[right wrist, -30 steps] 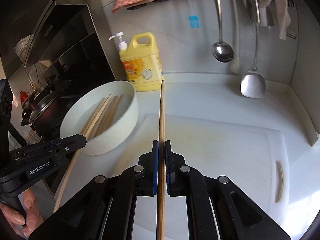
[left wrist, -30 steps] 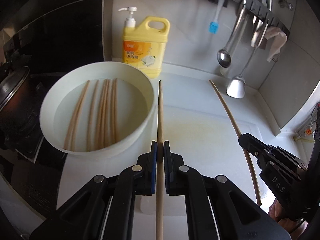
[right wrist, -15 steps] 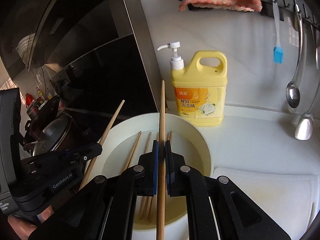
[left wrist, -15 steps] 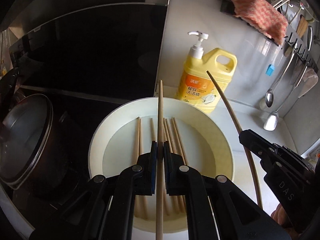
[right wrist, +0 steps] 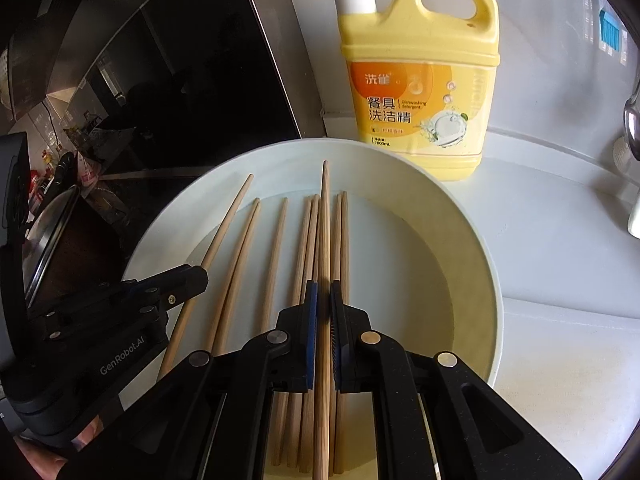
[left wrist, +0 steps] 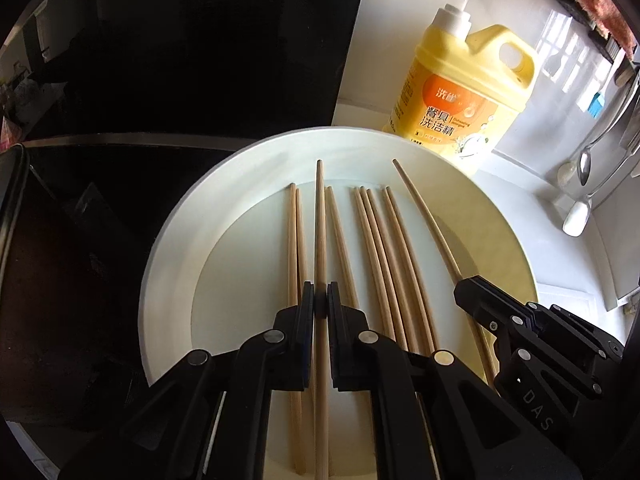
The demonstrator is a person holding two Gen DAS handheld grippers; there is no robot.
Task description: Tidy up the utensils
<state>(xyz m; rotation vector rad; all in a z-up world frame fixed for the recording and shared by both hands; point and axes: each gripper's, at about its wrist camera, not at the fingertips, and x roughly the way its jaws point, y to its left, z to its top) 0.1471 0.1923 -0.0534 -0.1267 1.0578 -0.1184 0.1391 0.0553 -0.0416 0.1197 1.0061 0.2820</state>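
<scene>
A white round basin [left wrist: 176, 236] [right wrist: 472, 240] holds several wooden chopsticks [left wrist: 380, 248] [right wrist: 276, 240] lying side by side. My left gripper [left wrist: 320, 306] is shut on one chopstick [left wrist: 320, 220] and holds it just above the basin, pointing at the far rim. My right gripper [right wrist: 324, 300] is shut on another chopstick [right wrist: 325, 220], also low over the basin. The right gripper shows at the lower right of the left wrist view [left wrist: 464, 292] with its chopstick [left wrist: 424, 216]. The left gripper shows at the left of the right wrist view [right wrist: 196, 280] with its chopstick [right wrist: 224, 228].
A yellow dish-soap bottle [left wrist: 460, 96] [right wrist: 420, 80] stands right behind the basin. A dark stove area with a pot lid [right wrist: 48, 232] lies to the left. Ladles and a spatula [left wrist: 580, 192] hang on the white wall at the right above the white counter [right wrist: 560, 240].
Both grippers have moved left from the cutting board to over the basin and come down close to it, each still holding its chopstick.
</scene>
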